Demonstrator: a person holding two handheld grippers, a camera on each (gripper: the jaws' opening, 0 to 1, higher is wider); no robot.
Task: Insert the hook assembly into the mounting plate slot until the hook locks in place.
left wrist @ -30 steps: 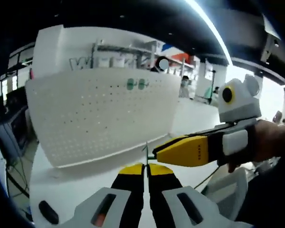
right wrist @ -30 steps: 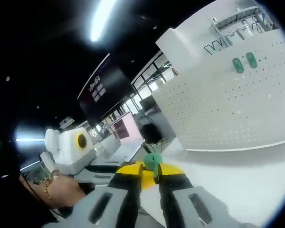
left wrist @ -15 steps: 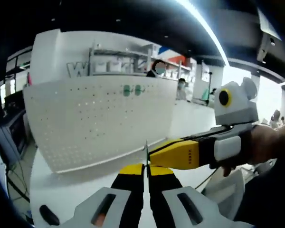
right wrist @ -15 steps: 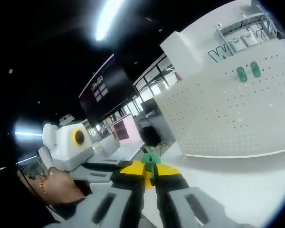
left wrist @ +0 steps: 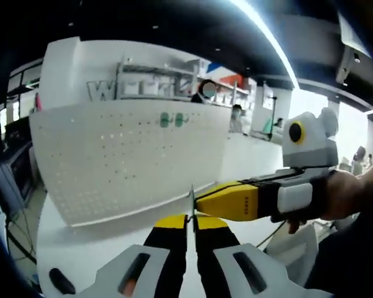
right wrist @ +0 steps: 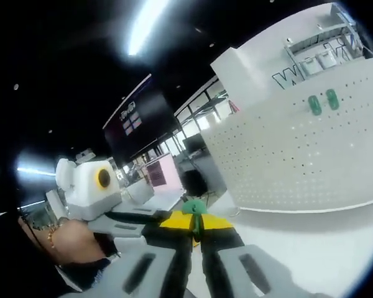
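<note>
Midway, the right gripper (right wrist: 196, 225) pinches a green hook (right wrist: 195, 210) at its yellow jaw tips, while the left gripper (left wrist: 191, 221) stands closed on what looks like a thin metal pin (left wrist: 192, 200) rising between its jaws; the right gripper's yellow tip meets that pin from the side in the left gripper view. Beyond both, well apart, stands the white pegboard (left wrist: 124, 155), two green hooks (right wrist: 323, 102) already seated near its top. Judged from this, the held hook is gripped but not yet inserted or locked
</note>
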